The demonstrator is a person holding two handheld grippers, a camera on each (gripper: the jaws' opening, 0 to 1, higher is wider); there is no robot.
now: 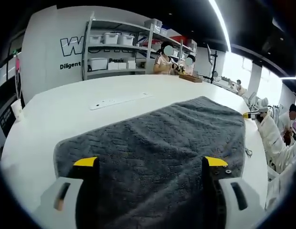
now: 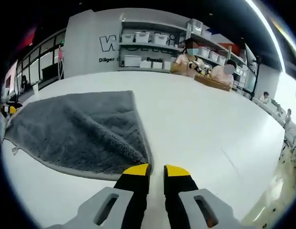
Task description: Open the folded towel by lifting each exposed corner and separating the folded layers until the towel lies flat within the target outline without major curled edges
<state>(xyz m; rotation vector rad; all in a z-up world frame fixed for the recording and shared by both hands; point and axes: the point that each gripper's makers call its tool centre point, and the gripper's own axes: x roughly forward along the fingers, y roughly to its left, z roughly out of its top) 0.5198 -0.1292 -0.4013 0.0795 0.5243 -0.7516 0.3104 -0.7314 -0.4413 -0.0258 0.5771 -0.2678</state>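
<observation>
Looking along my left gripper (image 1: 151,164), I see the jaws wide apart w/ the grey towel (image 1: 157,138) right between them and spreading out ahead on the white desk (image 1: 67,112). The left jaws hold nothing. My right gripper (image 2: 157,171) has its jaws almost together, just a thin gap, and nothing is in them either. In the right gripper view the towel (image 2: 76,131) lies ahead and to the left of the jaws, and its near corner (image 2: 141,162) sits just beside the left jaw tip.

I think the step now is to grab that near corner. To do it well I'd open the right jaws a bit, slide low along the desk, and pinch only the top layer, not the whole stack. Then lift slow and peel it away from the fold, w/ the left jaws pressing or holding the other side so the towel doesn't drag.

Hard bits: I can't see any target outline on the desk. I can't tell how many layers are folded; there's a flap edge (image 2: 136,124) on top but what's under it is hidden. The near edge of the towel is cut off behind the left jaws. Something small and yellow (image 2: 9,109) past the far end of the towel in the right gripper view is too tiny to be sure, maybe the other gripper.
</observation>
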